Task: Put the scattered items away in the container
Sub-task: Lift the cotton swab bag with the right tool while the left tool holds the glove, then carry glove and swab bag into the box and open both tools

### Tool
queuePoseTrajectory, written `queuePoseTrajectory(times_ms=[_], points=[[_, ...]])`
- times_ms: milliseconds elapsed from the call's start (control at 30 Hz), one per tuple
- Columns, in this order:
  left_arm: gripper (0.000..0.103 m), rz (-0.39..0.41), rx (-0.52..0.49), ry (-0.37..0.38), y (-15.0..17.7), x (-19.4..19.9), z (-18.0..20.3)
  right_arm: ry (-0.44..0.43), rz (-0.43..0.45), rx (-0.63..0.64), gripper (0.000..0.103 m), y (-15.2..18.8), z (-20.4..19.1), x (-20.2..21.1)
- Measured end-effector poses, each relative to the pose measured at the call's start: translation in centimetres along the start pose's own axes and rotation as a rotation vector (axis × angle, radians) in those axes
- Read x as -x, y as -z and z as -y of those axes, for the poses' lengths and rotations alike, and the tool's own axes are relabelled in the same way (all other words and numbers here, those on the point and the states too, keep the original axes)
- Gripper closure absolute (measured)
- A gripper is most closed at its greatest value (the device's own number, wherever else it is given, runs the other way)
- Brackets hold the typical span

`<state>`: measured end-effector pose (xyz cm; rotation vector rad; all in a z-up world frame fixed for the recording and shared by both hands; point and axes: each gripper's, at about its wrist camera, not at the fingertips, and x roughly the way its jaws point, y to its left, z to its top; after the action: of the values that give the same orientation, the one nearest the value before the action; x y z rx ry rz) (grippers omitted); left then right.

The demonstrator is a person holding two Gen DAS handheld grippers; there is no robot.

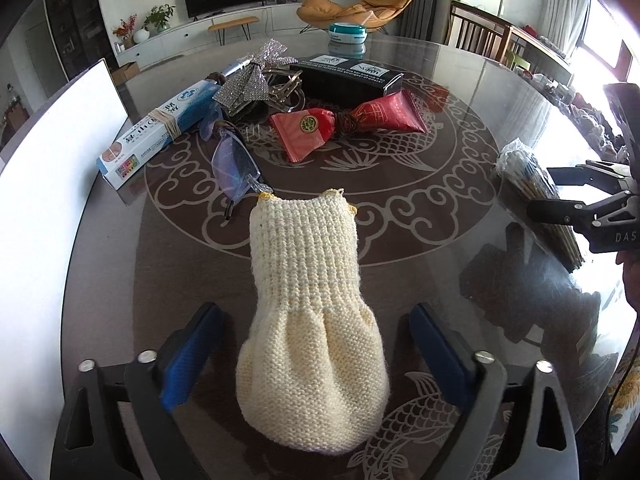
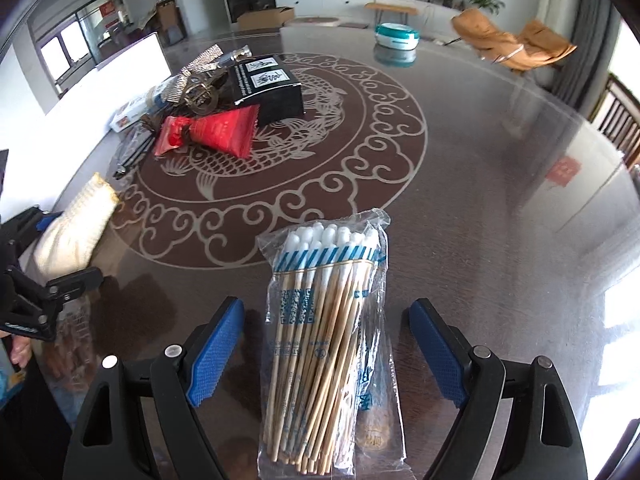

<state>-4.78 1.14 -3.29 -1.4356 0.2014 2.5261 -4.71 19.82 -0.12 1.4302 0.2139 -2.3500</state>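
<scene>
In the left wrist view, the left gripper [image 1: 316, 356] straddles a cream knitted pouch [image 1: 308, 320] that lies on the glass table [image 1: 460, 128] in the lower middle of the frame. Its jaws stand partly open, one blue pad on each side of the pouch with a gap showing on both sides, so nothing is gripped. Above the pouch, in the upper middle, lies a heap of loose items: a blue-and-white carton [image 1: 160, 128] with a rubber band at the left, folded glasses [image 1: 236, 168] below it, a glittery silver bow [image 1: 252, 76], a black box [image 1: 348, 76] and two red packets [image 1: 344, 124]. A white container [image 1: 64, 168] fills the left edge. A teal tub [image 1: 347, 34] stands at the far side of the table. At the right edge the right gripper [image 1: 560, 192] reaches in around a bag of cotton swabs [image 1: 528, 176].

In the right wrist view, the right gripper [image 2: 328, 356] has its jaws wide apart on either side of the bag of cotton swabs [image 2: 324, 344], which lies flat in the lower middle; neither pad touches the bag. The heap of items sits in the upper left, with the white container [image 2: 132, 60] behind it. At the left edge the left gripper [image 2: 52, 264] is seen at the knitted pouch [image 2: 76, 228].
</scene>
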Motion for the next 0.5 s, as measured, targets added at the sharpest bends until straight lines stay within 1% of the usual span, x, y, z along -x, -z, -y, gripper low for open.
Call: queuePoseTrajectory(times_ms=[33, 67, 133, 167, 200, 233, 267, 300, 367, 500], points=[[0.050, 0.000, -0.001, 0.002, -0.1, 0.2, -0.1, -0.020, -0.014, 0.006, 0.017, -0.1, 0.1, 0.0], [0.059, -0.005, 0.003, 0.011, -0.3, 0.4, -0.3, -0.034, -0.032, 0.018, 0.018, -0.2, 0.1, -0.1], [0.065, -0.012, 0.018, 0.048, -0.4, 0.7, -0.6, -0.032, -0.063, 0.043, 0.023, -0.1, 0.0, -0.1], [0.066, -0.005, 0.014, 0.052, -0.3, 1.1, -0.6, -0.018, -0.067, 0.054, 0.030, 0.1, -0.2, 0.0], [0.066, 0.010, 0.004, 0.047, -0.2, 1.6, -0.5, 0.003, -0.067, 0.061, 0.057, 0.2, -0.3, 0.3], [0.066, 0.026, -0.004, 0.045, -0.1, 2.3, -0.3, -0.003, -0.066, 0.047, 0.069, 0.3, -0.2, 0.6], [0.066, 0.039, -0.006, 0.050, 0.0, 2.9, -0.1, -0.019, -0.057, 0.021, 0.070, 0.4, -0.1, 1.1], [0.066, 0.051, -0.007, 0.055, 0.0, 3.4, 0.0, -0.017, -0.041, 0.004, 0.070, 0.6, 0.0, 1.7], [0.066, 0.075, -0.007, 0.064, -0.1, 4.4, 0.2, -0.014, -0.015, -0.003, 0.070, 0.7, -0.2, 2.6], [0.066, 0.103, -0.002, 0.077, 0.0, 5.6, 0.2, -0.053, 0.058, -0.028, 0.070, 1.0, -1.0, 5.3]])
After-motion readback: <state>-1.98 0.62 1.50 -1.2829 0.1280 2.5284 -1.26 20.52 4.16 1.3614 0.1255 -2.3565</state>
